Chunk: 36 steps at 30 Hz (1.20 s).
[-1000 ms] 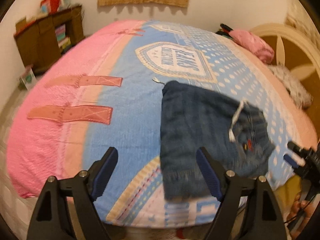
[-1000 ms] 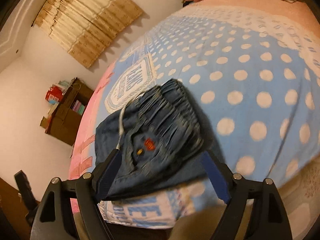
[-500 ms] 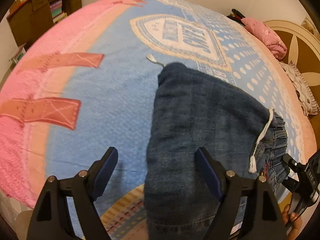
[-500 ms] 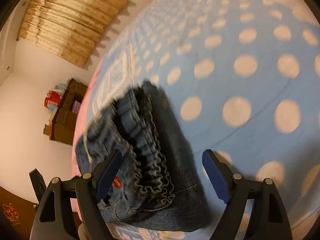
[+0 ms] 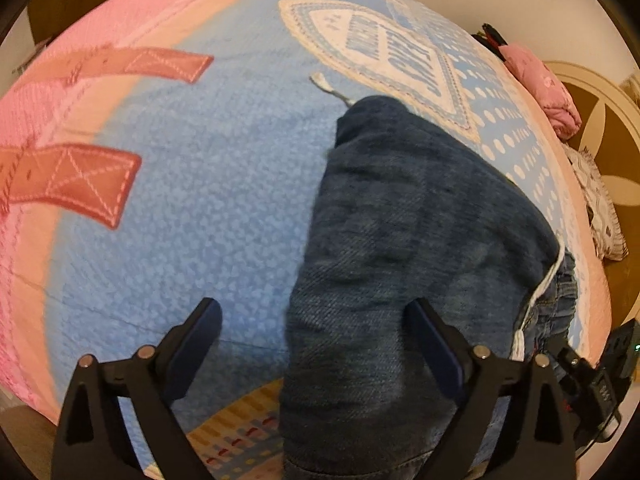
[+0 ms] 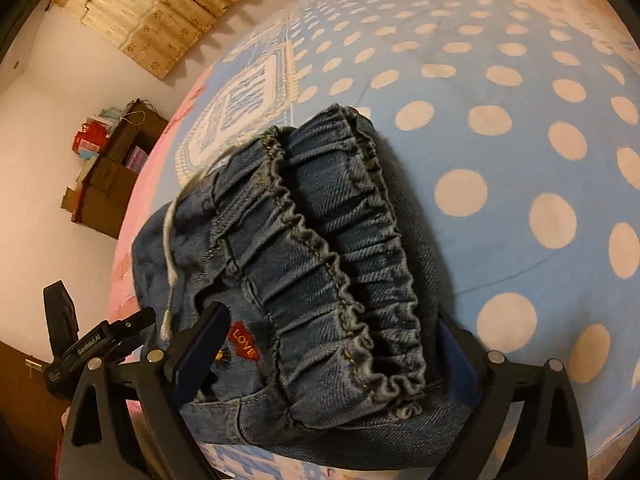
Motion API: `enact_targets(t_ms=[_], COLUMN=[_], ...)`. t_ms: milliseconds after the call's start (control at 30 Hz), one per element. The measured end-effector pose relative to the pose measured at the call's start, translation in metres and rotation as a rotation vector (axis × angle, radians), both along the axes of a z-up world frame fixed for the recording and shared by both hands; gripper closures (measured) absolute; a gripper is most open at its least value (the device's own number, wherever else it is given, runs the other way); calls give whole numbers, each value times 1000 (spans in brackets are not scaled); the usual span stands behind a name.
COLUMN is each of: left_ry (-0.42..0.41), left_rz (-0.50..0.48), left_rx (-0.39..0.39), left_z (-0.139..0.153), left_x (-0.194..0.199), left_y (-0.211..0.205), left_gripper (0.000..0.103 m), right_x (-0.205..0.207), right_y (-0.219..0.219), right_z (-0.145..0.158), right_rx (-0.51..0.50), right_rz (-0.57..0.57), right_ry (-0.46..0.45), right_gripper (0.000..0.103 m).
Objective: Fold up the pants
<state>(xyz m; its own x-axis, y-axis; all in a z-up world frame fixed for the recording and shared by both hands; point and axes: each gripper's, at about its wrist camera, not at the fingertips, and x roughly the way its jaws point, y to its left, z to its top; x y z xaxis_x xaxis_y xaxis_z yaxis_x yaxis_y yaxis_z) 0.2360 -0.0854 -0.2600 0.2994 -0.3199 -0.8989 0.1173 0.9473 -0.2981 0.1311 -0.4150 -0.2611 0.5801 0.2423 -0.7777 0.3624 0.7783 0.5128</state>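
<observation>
Both claws tilt steeply down, jaws opening: my left gripper (image 5: 314,344) straddles the leg end of the pants (image 5: 400,260), my right gripper (image 6: 332,354) their gathered waistband, on the bedspread (image 5: 200,168). Pads look clear of denim. The right gripper's far finger is half hidden behind the fabric.

Both grippers (image 5: 312,350) (image 6: 332,354) opening, angled down

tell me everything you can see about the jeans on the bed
The dark blue denim pants lie folded on the blue dotted bedspread. They have a gathered elastic waistband, a white drawstring and a red LOVE heart patch. Both the right tongs and left tongs are opening, straddling the fabric without pinching it.
</observation>
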Motion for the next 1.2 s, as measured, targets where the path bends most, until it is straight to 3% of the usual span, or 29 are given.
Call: enact_targets(t_ms=[67,333,533,633,733,900,1100,1167,1200], left_ry=[0,45,79,79,86,58,37,47,58], left_rz=[1,-10,-47,-37,-78,-80,-73,-49,-37], left_rx=[0,-59,-31,32,4,21,9,-40,-72], left_z=[1,4,-6,-6,-5,-9,0,2,2], left_x=[-1,-6,-4,-4,-9,-12,-22,-21,-21], left_y=[-1,-6,-28,-40,-51,-53,-42,-31,-25], left_gripper=[6,6,0,0,4,8,28,47,51], right_x=[6,16,10,8,9,6,4,4,4], right_y=[2,20,11,6,3,0,-4,-2,-1], right_z=[-2,-4,-4,-5,-5,-6,-7,-7,-7], right_rx=[-18,-157,-107,-78,-56,-26,9,-2,-6], right_rz=[1,16,-11,-21,-31,-44,-69,-68,-65], right_ry=[15,78,50,34,24,10,-10,-6,-3], right_gripper=[1,1,1,1,1,1,1,1,1])
